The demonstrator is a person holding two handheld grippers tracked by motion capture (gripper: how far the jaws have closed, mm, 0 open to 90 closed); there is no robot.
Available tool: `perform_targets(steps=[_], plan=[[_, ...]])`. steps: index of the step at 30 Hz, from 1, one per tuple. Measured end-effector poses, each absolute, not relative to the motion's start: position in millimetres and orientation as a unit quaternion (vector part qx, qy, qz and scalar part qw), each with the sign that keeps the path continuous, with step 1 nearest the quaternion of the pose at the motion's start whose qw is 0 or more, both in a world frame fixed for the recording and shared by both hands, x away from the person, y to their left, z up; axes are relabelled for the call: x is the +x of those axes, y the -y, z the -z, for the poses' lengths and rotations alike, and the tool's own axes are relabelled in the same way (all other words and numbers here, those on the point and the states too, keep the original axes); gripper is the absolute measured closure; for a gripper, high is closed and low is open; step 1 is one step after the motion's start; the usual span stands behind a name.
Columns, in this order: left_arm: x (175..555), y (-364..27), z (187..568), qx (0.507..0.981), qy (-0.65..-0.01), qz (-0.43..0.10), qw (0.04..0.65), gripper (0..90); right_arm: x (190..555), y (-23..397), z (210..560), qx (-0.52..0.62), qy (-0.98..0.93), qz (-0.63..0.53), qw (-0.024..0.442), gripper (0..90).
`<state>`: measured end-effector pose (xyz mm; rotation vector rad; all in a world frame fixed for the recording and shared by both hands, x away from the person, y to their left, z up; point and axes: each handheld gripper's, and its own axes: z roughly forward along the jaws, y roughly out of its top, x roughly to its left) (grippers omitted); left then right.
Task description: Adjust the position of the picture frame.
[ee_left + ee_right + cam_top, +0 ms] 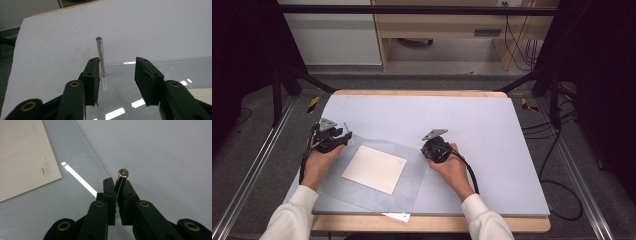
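Starting with the left pin — a slim metal post, upright, foot set at the far left corner of the clear sheet. Sits between the jaws of the left gripper, just beside or perhaps brushing one pad, well apart from the other. So not yet grasped: jaws released, partly spread, framing the post rather than pinching it. Seems lined up this way so that a squeeze catches the post near its base, where it would tip least.

Across the sheet, the right pin — same kind of post, upright at the far right corner. Clenched here between both pads of the right gripper, with the rounded top poking out above the jaw tips. Probably held firm to anchor that corner while the other side gets taken.

Judging by this, looks like a two-handed lift or shift of the sheet by its corner posts: a thin, flat, clear plate offers no edge worth pinching, and the posts serve as handles. Needs both grips before moving, or the sheet may swing about the held corner.

Under or on the sheet, a pale card with small print near one corner — cannot tell which side of the plastic. Lies slantwise near the middle, well apart from both posts.

Beneath it all, the grey table; the sheet's near corner juts past the front edge.
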<state>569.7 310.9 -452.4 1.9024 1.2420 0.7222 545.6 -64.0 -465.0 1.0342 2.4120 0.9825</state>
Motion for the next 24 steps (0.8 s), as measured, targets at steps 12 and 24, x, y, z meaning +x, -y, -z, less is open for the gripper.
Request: perform_targets(steps=[12, 24], plan=[[597, -310, 463, 0.747, -0.487, -0.290, 0.347, 64.3, 546, 64, 464, 0.367, -0.848, -0.343, 0.166, 85.3], [605, -310, 471, 0.758, -0.486, -0.281, 0.333, 82.4, 546, 64, 464, 0.368, -0.848, -0.343, 0.165, 85.4]])
